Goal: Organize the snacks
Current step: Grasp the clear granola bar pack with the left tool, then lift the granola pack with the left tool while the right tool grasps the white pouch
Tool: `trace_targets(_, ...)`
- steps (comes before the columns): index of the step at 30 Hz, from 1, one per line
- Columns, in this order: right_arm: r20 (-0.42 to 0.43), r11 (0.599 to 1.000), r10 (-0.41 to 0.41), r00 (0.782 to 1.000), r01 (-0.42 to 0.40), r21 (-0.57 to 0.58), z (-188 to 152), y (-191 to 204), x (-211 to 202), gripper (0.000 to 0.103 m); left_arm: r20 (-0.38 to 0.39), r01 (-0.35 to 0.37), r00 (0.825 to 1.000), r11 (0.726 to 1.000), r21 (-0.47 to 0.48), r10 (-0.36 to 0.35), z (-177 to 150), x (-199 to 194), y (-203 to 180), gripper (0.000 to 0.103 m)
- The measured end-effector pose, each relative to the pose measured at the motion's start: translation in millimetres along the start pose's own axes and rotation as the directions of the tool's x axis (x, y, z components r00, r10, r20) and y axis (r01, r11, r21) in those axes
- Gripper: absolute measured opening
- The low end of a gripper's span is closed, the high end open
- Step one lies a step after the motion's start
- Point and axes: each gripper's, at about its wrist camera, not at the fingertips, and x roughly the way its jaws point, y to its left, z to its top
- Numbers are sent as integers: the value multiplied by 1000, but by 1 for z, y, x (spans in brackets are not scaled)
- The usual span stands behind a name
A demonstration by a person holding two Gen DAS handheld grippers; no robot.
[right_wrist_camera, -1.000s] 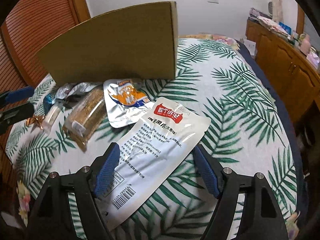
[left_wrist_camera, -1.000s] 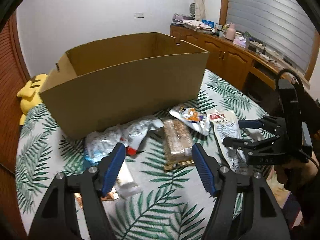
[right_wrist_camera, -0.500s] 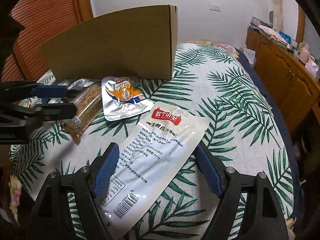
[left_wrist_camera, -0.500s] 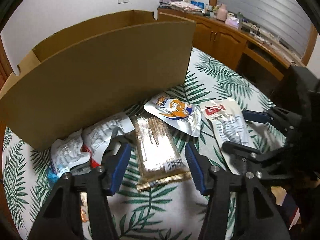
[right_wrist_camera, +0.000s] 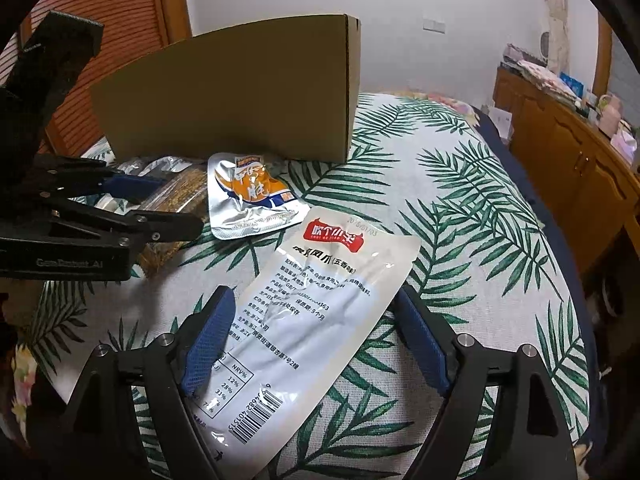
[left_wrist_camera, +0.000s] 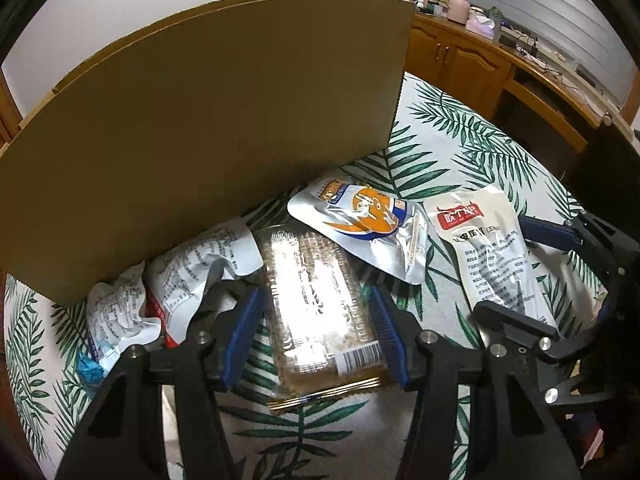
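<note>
A clear packet of brown bars [left_wrist_camera: 320, 304] lies flat on the leaf-print cloth between the open fingers of my left gripper [left_wrist_camera: 316, 316]; whether the pads touch it is unclear. It also shows in the right wrist view [right_wrist_camera: 176, 200]. A long white pouch with a red label [right_wrist_camera: 308, 316] lies between the open fingers of my right gripper [right_wrist_camera: 312, 328]; in the left wrist view the pouch [left_wrist_camera: 488, 260] lies at the right. A silver and orange pouch [left_wrist_camera: 364, 224] lies between them. A tall cardboard box [left_wrist_camera: 208, 120] stands just behind.
Crumpled white and silver wrappers [left_wrist_camera: 176, 280] lie left of the bar packet against the box. A wooden sideboard [right_wrist_camera: 568, 152] with clutter runs along the right wall. The table's edge [right_wrist_camera: 560, 240] curves down the right side.
My left gripper has moved forward and down, so its fingers now straddle the bar packet. My right gripper has edged forward over the white pouch. Nothing is gripped.
</note>
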Motion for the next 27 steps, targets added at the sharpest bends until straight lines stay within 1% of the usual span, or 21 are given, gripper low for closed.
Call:
trace_targets(3, -1, 1000, -1, 1000, 1, -1, 0, 0, 0, 85, 4, -9, 1000, 1000, 18, 9, -1, -1, -2, 48)
trace_targets(6, 0, 1000, -1, 1000, 1, 2, 0, 0, 0, 85, 3, 1, 1000, 1000, 24, -1, -3, -3, -3, 45)
trace_targets(10, -1, 1000, -3, 1000, 3, 3, -1, 0, 0, 85, 4, 9, 1000, 999, 32, -9, -7, -6, -2, 44)
trace_targets(13, -4, 1000, 2, 1000, -2, 6, -1, 0, -1, 84, -1, 20, 1000, 999, 35, -20, -15, -14, 0, 44)
trace_targets(16, -7, 1000, 12, 1000, -12, 14, -1, -1, -2, 84, -6, 30, 1000, 999, 25, -30, -22, -18, 2, 46)
trace_targets(19, -8, 999, 23, 1000, -22, 32, 0, -3, -2, 84, -14, 30, 999, 999, 14, -30, -23, -17, 5, 53)
trace_targets(22, -10, 999, 23, 1000, -23, 36, 1, -2, -2, 84, -18, 28, 999, 1000, 8, -28, -25, -15, 5, 54)
trace_targets(24, -12, 999, 24, 1000, -24, 38, 2, 0, -2, 84, -10, 33, 999, 999, 15, -33, -25, -16, 4, 45)
trace_targets(27, -14, 999, 19, 1000, -18, 39, 3, 3, -1, 85, 10, 29, 1000, 999, 16, -29, -28, -20, 4, 42)
